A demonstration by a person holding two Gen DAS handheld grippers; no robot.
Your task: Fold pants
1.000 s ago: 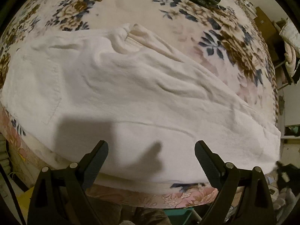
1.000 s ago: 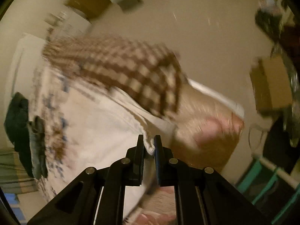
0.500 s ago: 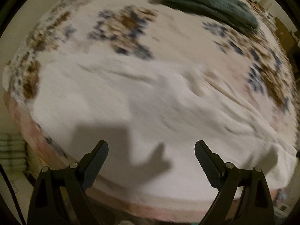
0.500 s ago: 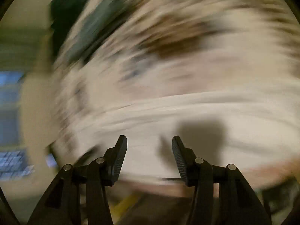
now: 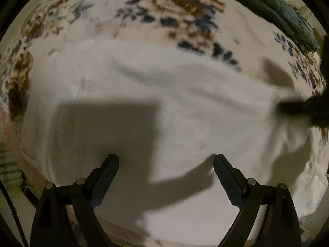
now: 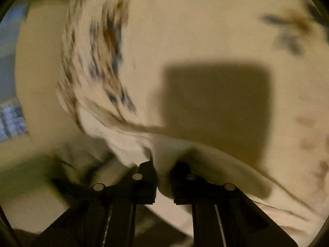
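White pants point(image 5: 156, 94) lie spread across a floral blanket point(image 5: 185, 4). My left gripper point(image 5: 165, 162) is open and empty, close above the near part of the pants. My right gripper point(image 6: 163, 168) is shut on a fold of the white pants point(image 6: 164, 156) at their edge. In the left wrist view the right gripper shows as a dark blurred shape point(image 5: 304, 107) at the right end of the pants.
A folded dark green garment point(image 5: 271, 8) lies at the far right of the blanket. The blanket's near edge point(image 5: 30, 164) drops off at the lower left. The right wrist view is motion-blurred; a blue patch point(image 6: 10, 119) shows at its left.
My right gripper let go, swung over the blanket open, and has shut on the pants' edge. My left gripper moved closer to the pants, still open.
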